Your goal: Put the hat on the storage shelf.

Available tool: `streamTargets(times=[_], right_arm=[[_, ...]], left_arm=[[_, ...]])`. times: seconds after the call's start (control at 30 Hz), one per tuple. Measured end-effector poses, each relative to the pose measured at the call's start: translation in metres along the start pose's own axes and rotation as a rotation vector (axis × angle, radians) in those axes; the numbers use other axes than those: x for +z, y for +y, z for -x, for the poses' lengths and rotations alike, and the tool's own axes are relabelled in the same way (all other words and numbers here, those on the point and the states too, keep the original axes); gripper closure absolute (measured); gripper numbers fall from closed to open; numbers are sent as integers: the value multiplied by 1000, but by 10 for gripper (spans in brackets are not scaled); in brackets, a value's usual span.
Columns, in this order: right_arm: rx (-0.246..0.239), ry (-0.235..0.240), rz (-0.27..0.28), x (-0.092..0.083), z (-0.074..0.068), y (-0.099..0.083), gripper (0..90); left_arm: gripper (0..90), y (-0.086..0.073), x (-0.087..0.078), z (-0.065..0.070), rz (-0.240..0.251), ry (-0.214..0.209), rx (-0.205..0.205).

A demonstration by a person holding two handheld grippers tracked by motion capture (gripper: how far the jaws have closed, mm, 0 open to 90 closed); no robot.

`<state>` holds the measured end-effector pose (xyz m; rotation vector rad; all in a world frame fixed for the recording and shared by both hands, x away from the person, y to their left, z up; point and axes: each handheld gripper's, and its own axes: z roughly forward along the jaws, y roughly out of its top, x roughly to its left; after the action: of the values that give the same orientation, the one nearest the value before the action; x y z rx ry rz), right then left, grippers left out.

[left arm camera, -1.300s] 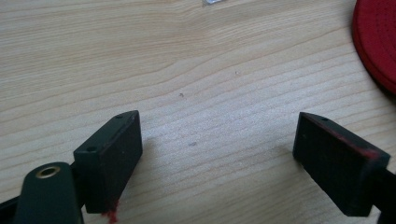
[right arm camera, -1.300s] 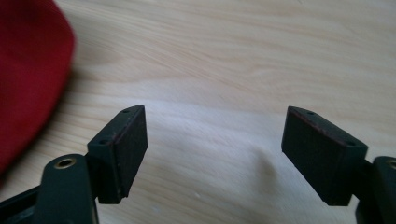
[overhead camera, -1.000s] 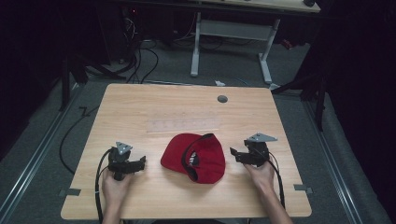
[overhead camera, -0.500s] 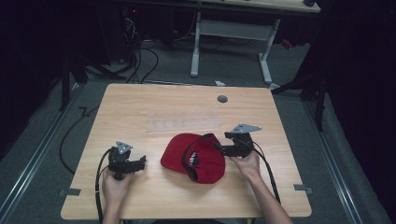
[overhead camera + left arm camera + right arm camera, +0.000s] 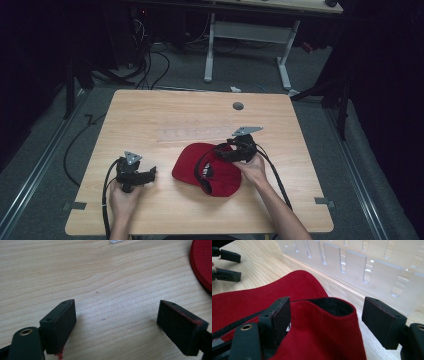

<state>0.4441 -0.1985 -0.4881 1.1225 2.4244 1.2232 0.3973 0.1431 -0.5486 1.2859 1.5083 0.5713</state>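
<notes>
While the left gripper waits released near the tabletop's front-left corner, the right gripper has slid in over the red cap at front-centre, jaws spread astride its raised rim, a grab looking imminent.

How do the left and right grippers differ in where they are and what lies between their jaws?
The left gripper sits on bare table beside the red cap, its jaws around nothing; the right gripper is over the cap, jaws straddling a raised fold. Both are open and hand-held.
</notes>
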Motion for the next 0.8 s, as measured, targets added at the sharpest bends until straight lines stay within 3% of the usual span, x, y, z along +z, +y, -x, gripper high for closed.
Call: streamTargets(times=[0.33,0.37,0.43,0.8], right_arm=[[43,67,-51,23,6,3,232],[54,94,-64,27,9,1,268],[58,98,-70,29,10,0,291],[-4,159,-105,32,14,-10,721]], left_arm=[[161,0,0,0,0,3,2],[162,0,0,0,0,3,2],[162,0,0,0,0,3,2],[161,0,0,0,1,4,0]])
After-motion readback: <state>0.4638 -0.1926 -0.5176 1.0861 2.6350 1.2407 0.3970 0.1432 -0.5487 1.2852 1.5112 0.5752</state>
